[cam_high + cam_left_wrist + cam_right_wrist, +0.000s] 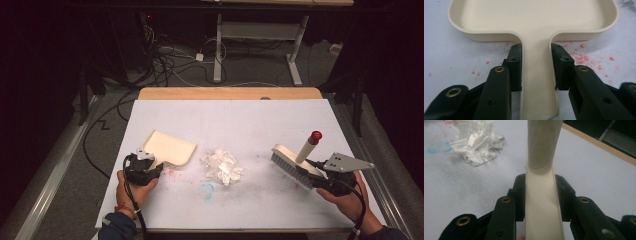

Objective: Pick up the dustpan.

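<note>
Dustpan and brush, we've got both.
Left gripper [535, 67] clamps the dustpan [534, 20] handle; right gripper [540, 195] clamps the brush [295, 162], crumpled paper [221, 166] between.

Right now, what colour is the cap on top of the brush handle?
Red; the cap on the brush shows best in the high view.

dark room | grey floor [60, 165] | tangled cables [165, 60] | white-legged desk [260, 35] behind

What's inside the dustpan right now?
Nothing: the dustpan tray looks bare, in the left gripper. The crumpled paper lies outside it on the table. Underneath is covered.
</note>
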Motion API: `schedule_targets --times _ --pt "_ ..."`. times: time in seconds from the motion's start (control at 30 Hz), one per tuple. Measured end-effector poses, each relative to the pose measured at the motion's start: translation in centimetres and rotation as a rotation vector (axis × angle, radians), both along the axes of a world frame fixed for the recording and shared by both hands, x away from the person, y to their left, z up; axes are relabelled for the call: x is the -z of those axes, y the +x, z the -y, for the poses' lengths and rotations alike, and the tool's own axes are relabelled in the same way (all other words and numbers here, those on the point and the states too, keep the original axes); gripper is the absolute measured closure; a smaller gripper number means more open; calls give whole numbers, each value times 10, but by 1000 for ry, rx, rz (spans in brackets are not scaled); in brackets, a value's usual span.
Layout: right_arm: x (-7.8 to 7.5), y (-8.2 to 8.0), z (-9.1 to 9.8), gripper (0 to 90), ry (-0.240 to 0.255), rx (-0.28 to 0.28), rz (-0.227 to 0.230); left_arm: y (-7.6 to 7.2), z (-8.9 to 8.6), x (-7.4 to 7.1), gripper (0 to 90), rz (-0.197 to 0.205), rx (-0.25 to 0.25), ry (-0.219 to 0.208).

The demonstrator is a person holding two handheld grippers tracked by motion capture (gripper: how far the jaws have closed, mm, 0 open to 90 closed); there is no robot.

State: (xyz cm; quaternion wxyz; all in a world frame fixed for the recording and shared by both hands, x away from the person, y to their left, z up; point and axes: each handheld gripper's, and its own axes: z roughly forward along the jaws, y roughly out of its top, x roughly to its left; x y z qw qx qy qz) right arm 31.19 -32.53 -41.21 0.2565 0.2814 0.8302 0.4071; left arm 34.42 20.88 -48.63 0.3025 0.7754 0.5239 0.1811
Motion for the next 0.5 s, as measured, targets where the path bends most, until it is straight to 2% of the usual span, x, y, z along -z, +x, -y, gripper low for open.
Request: schedule_targets --times 0.2,0.27,0.5 --pt "1 0 1 680 -4 4 0 -1 -8 -7 630 -11 15 31" --pt "0 0 1 680 -3 2 6 -5 -12 -15 630 0 33 63" --pt "-1 0 2 680 4 8 13 -14 -21 -28 630 9 58 100"
